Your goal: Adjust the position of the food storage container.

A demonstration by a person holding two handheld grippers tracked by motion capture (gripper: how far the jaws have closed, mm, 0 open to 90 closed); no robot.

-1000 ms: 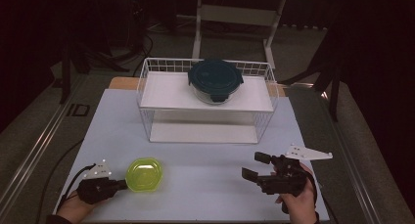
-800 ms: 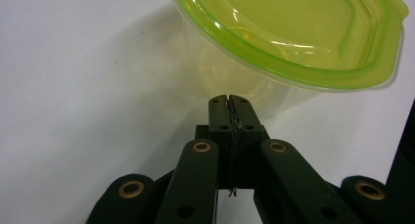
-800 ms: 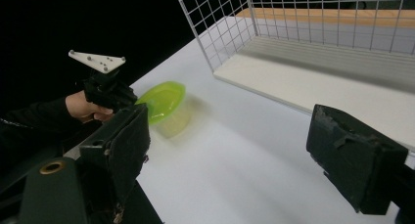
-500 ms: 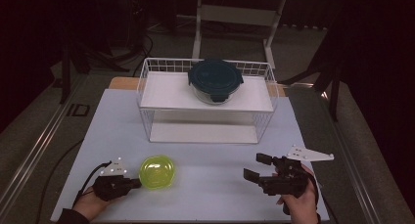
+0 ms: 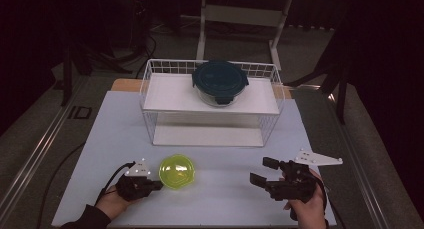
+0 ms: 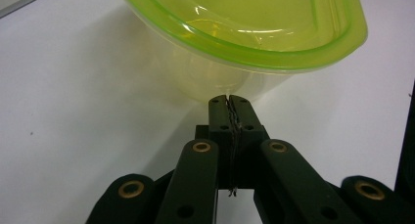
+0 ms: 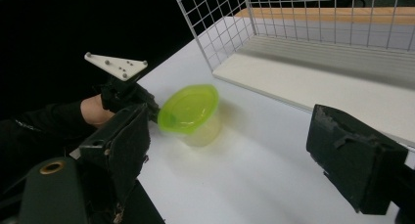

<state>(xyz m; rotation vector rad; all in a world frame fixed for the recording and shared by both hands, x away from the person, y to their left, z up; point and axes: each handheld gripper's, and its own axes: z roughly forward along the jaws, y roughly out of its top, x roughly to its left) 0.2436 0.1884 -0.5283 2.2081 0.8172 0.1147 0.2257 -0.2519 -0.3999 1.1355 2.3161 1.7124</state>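
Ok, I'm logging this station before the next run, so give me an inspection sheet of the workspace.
Surface: white table, no spills seen.
Job's things: green tub, lidded, upright; dark-lidded container on wire rack upper shelf.
Clutter: nothing seen.
Grippers: left gripper shut, tips at the tub's side; right gripper open, holding nothing.
Cables: one cable trailing off the table's left edge.
Surroundings: dark; stand legs behind.

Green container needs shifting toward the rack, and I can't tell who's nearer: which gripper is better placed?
Left. The left gripper, shut, sits right against the green container; the right gripper is open, farther off.
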